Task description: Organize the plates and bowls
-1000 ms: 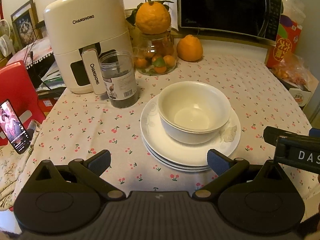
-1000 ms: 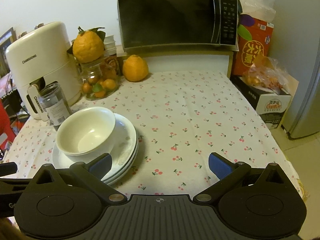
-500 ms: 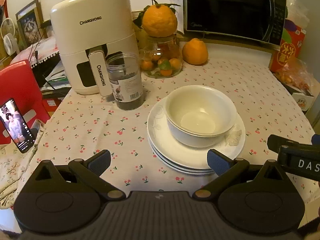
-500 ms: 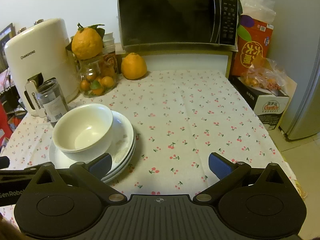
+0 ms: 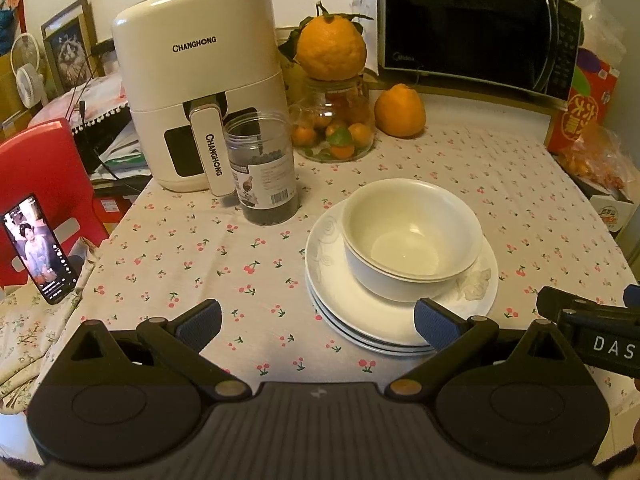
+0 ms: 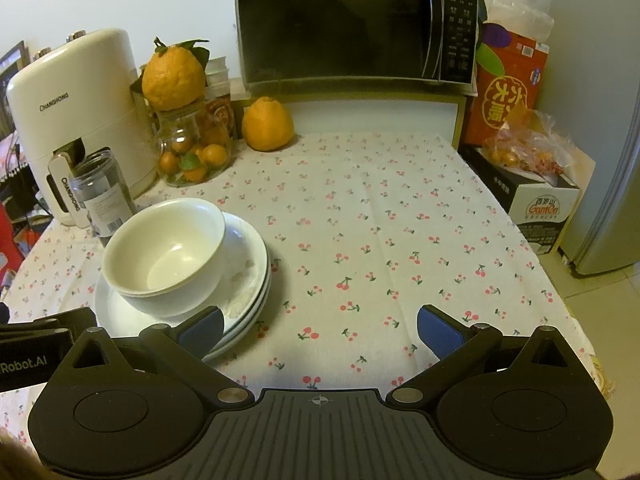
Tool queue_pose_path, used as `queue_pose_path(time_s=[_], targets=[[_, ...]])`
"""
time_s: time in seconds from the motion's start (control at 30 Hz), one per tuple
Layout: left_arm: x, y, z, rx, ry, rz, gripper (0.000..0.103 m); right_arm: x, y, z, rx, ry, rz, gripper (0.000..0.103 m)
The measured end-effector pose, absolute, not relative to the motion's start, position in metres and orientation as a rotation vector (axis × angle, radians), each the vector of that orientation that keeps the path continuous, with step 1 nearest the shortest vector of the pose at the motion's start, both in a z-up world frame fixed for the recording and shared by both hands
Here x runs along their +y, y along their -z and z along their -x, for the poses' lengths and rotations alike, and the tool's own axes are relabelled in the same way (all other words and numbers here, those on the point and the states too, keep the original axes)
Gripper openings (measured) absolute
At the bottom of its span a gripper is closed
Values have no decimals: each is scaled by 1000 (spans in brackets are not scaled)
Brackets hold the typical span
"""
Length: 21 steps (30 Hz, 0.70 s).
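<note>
Hand-held gripper [image 5: 318, 322] agape before upright bowls [image 5: 412, 236] (nested).

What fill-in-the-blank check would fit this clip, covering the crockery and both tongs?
1. The nested bowls sit on a stack of ____.
2. Both the left tongs and right tongs are ____ and hold nothing.
3. One big orange rests on top of a glass ____.

Missing words: plates; open; jar

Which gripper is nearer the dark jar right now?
Left. The left gripper sits in front of the jar. The right gripper is farther, beyond the plates, off to the jar's right.
</note>
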State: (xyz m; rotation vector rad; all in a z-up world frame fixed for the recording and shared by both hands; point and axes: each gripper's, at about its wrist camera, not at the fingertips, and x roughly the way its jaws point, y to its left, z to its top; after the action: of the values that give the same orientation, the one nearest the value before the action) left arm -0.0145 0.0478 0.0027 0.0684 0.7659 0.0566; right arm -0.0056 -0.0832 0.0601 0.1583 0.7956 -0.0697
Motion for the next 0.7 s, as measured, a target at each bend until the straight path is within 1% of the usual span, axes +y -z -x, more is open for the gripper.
queue_pose_path(time_s=[0.7], targets=[[48, -1, 15, 780, -49, -65, 103, -81, -57, 6, 805, 61, -147, 103]])
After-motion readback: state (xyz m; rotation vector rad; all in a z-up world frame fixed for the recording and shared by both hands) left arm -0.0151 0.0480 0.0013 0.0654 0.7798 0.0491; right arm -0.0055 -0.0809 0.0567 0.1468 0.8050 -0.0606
